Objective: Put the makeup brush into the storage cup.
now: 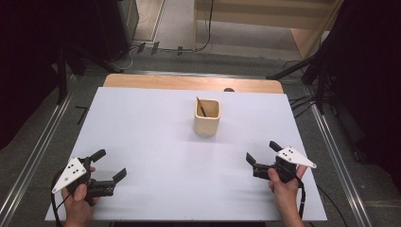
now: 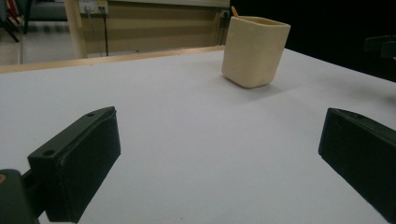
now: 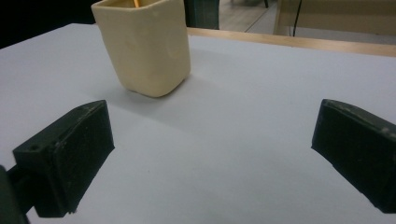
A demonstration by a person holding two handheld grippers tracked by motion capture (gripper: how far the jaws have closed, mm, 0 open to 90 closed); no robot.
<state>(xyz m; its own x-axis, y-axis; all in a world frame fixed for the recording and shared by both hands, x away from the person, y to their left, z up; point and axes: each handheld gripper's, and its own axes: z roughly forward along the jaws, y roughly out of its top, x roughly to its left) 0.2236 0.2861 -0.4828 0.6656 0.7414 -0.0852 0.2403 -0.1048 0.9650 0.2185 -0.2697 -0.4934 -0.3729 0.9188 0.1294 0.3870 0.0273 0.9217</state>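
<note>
Centre frame: cream squarish ceramic cup (image 1: 207, 118) holding a thin stick (image 1: 201, 107), standing reachable on the white desk (image 1: 156, 142). Left gripper (image 1: 108, 165) and right gripper (image 1: 263, 152) are resting lower corners, fingers spread wide, gripping nothing.

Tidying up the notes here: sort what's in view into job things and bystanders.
Job:
- cream cup
- thin stick standing in it
- left gripper, open
- right gripper, open

Bystanders:
- white table sheet
- floor cables
- wooden shelf unit
</note>
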